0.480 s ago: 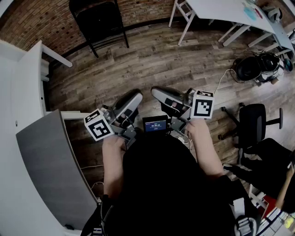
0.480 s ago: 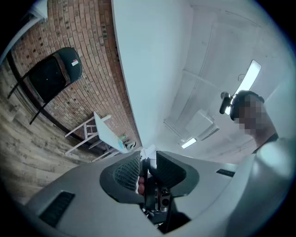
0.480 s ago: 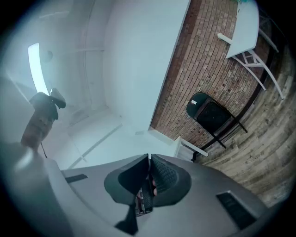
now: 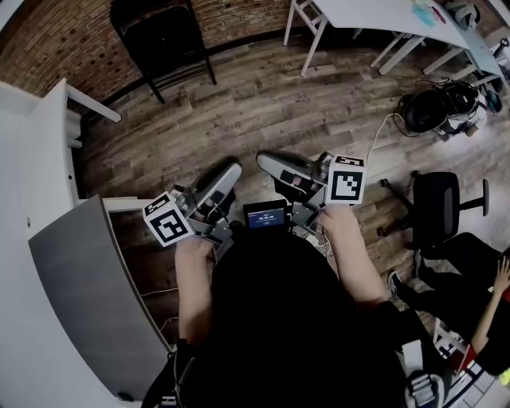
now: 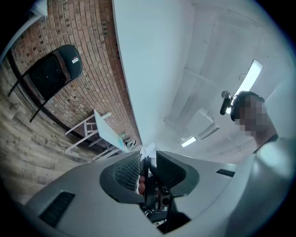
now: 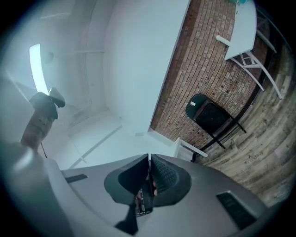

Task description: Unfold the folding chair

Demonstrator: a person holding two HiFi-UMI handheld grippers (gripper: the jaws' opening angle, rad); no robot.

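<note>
A black folding chair (image 4: 163, 40) stands folded against the brick wall at the far left of the head view, well away from both grippers. It also shows in the left gripper view as the chair (image 5: 51, 74) and in the right gripper view as the chair (image 6: 210, 115). My left gripper (image 4: 227, 171) is held close before my body, its jaws a little apart with nothing between them (image 5: 148, 155). My right gripper (image 4: 267, 162) sits beside it, jaws pressed together and empty (image 6: 149, 159). Both point roughly level across the wooden floor.
A white trestle table (image 4: 374, 16) stands at the back right. Bags and cables (image 4: 434, 107) lie below it. A black office chair (image 4: 438, 207) and a seated person (image 4: 478, 303) are at the right. A grey panel (image 4: 88, 295) and white furniture (image 4: 48, 135) fill the left.
The head view has slid slightly, so the folded chair and table sit a little higher and further left. Both grippers keep their place before the body.
</note>
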